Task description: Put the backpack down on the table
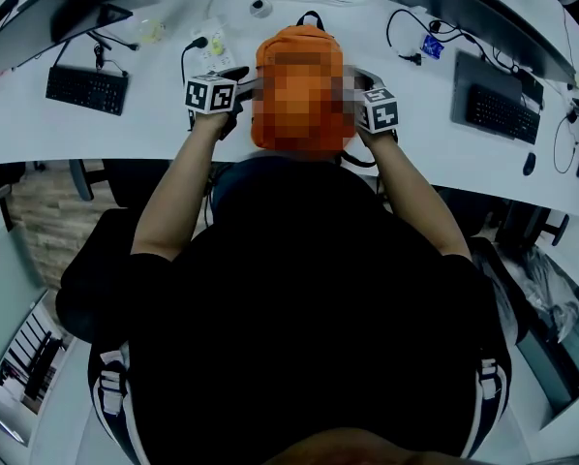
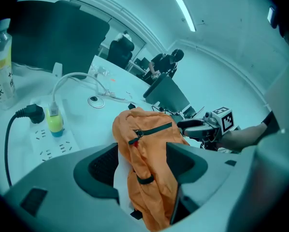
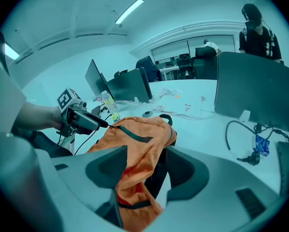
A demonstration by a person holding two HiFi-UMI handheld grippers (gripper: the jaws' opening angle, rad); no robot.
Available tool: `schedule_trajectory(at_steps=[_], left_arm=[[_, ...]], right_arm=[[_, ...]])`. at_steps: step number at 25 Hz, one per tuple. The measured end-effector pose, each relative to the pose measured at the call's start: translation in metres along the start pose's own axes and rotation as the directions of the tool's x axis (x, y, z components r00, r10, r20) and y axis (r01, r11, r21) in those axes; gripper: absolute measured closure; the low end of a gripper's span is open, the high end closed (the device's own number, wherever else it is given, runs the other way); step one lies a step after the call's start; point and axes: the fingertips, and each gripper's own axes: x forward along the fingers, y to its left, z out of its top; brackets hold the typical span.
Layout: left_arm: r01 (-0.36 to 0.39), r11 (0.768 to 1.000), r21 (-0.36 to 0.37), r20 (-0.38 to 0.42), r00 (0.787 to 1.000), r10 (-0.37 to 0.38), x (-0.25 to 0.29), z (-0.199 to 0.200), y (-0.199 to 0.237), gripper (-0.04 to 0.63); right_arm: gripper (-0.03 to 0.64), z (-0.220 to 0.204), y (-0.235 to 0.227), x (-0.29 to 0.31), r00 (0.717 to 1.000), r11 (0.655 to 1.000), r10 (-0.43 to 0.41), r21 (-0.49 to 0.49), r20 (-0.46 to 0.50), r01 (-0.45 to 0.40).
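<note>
An orange backpack [image 1: 299, 39] with dark straps and zips sits on the white table [image 1: 144, 134] in front of me, slumped and creased. My left gripper [image 1: 243, 81] is at its left side and my right gripper [image 1: 353, 87] at its right side. In the left gripper view the backpack [image 2: 144, 149] hangs between the wide jaws of the left gripper [image 2: 143, 161], with a gap at the left pad. In the right gripper view the backpack [image 3: 135, 139] lies between the spread jaws of the right gripper [image 3: 144, 166], and neither pad presses on it.
A power strip [image 2: 52, 139] with plugs and cables lies left of the backpack, and a bottle [image 2: 0, 62] stands further left. Keyboards [image 1: 86, 89] [image 1: 502, 112] and dark monitors flank the spot. A person [image 3: 258, 30] stands behind the far monitor. The table's curved edge is close to my body.
</note>
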Motion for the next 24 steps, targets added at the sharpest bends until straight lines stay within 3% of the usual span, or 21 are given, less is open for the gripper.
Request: schedule_trajectory(at_steps=[8, 24], left_arm=[[0.015, 0.999, 0.048, 0.058, 0.998, -0.018, -0.015, 0.013, -0.023, 0.308], [0.049, 0.994, 0.095, 0.069, 0.996, -0.056, -0.027, 0.005, -0.066, 0.310]], right_arm=[[0.422, 0.008, 0.019, -0.019, 1.000, 0.996, -0.010, -0.091, 0.023, 0.012], [0.560, 0.025, 0.039, -0.070, 0.989, 0.997, -0.002, -0.079, 0.150, 0.014]])
